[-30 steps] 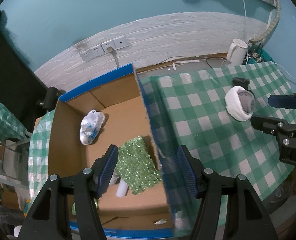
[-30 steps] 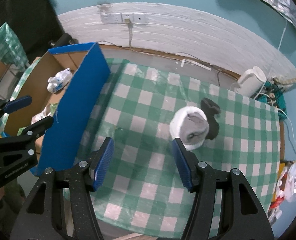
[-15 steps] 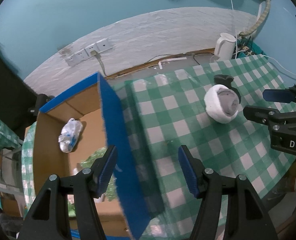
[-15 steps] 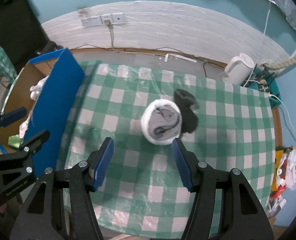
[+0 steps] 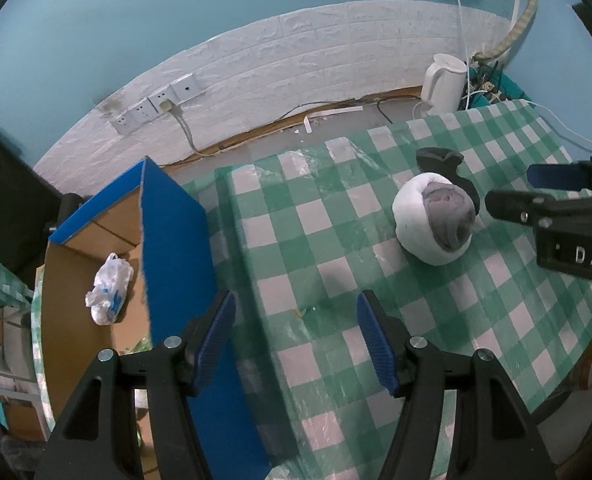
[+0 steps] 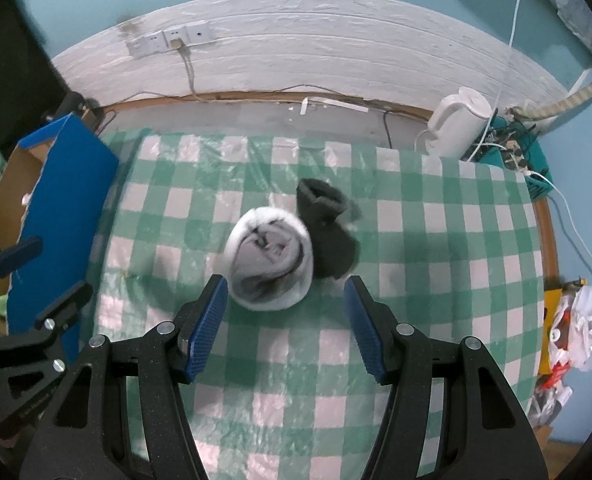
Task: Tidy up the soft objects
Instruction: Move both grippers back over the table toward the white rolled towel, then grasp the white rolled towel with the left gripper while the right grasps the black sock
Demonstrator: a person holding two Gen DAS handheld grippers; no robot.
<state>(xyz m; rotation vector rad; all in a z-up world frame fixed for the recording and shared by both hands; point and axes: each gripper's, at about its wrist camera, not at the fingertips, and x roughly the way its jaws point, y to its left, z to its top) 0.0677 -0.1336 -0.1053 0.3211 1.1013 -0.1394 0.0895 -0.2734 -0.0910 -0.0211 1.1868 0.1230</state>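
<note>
A rolled white and grey sock bundle (image 6: 270,258) lies on the green checked tablecloth (image 6: 415,300), touching a dark sock (image 6: 329,232) behind it. My right gripper (image 6: 286,322) is open and empty, hovering just in front of the bundle. The bundle (image 5: 435,218) and dark sock (image 5: 441,158) also show in the left wrist view. My left gripper (image 5: 296,336) is open and empty above the table's left edge, beside the blue cardboard box (image 5: 172,232). The right gripper (image 5: 507,188) shows at that view's right edge, and the left gripper (image 6: 42,268) at the right wrist view's left edge.
The box holds a white plastic bag (image 5: 108,288). A white kettle (image 6: 459,124) and cables stand on the floor behind the table. Wall sockets (image 6: 168,40) are on the white brick strip. A bag of clutter (image 6: 575,316) lies at the right.
Both grippers have moved right: the left one from over the box to the table's edge, the right one up to the sock bundle. Both stayed open.
</note>
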